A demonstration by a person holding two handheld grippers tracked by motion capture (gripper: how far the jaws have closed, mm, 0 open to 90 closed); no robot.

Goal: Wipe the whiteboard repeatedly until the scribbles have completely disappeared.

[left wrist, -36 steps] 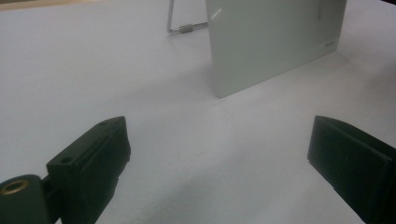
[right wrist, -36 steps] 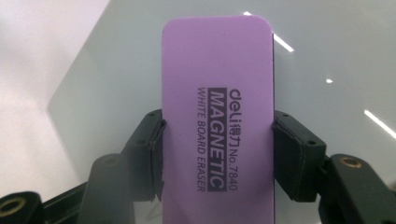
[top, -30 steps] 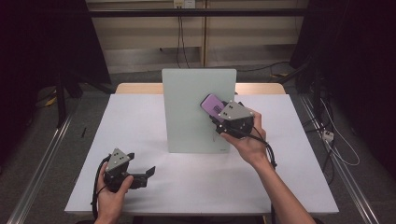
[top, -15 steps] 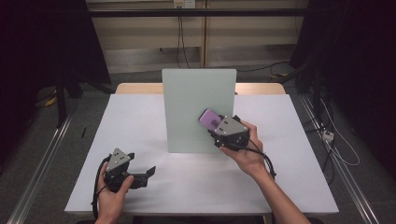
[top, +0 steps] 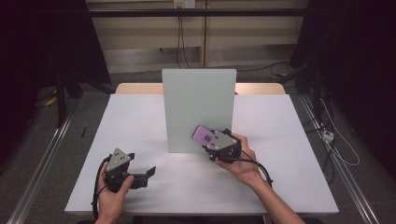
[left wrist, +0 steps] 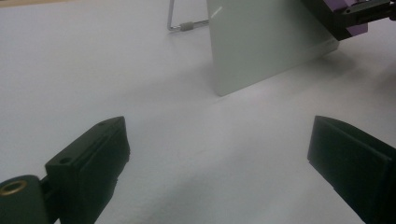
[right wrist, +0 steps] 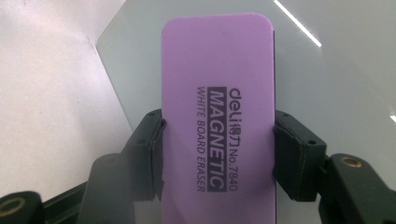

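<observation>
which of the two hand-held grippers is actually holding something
The right hand-held gripper: its jaws are shut on the purple whiteboard eraser in front of the upright glass board. The left hand-held gripper sits open with nothing between its jaws.

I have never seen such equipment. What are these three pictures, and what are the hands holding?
A person sits at a white table and holds a hand-operated claw in each hand; there is no robot arm. The high view looks down from above. The other two pictures come from cameras riding on each claw. The right claw is shut on a purple whiteboard eraser, close to an upright pale green board. The left claw is open and holds nothing, low over the table.
</observation>
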